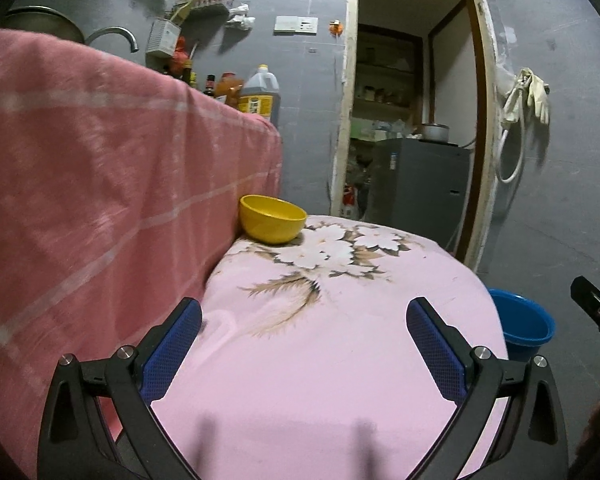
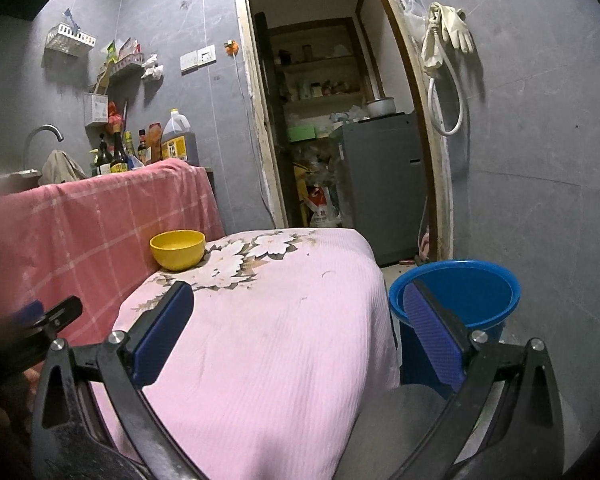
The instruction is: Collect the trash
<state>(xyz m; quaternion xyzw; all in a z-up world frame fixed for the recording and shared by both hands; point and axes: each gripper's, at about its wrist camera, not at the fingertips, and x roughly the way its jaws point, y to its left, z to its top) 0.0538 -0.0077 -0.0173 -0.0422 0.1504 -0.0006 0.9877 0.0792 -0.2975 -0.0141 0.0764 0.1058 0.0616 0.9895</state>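
Both grippers spread wide, holding nothing, above the pink-covered worktop.

Left gripper (image 1: 304, 320): black arms, blue dimpled pads, over a smooth pink cloth (image 1: 320, 360) printed with white flowers and brown leaves. Right gripper (image 2: 300, 308): same build, one pad over the cloth, the other in front of the bucket (image 2: 456, 292). Bucket is round blue plastic, on the floor just beside the worktop's right edge; what's inside it I can't tell. Yellow bowl (image 2: 177, 249), round and glossy, sits at the far left corner of the cloth, against a red checked cloth (image 2: 80, 232) draped over the higher counter. No trash item can be made out on the cloth, only faint specks and stains.
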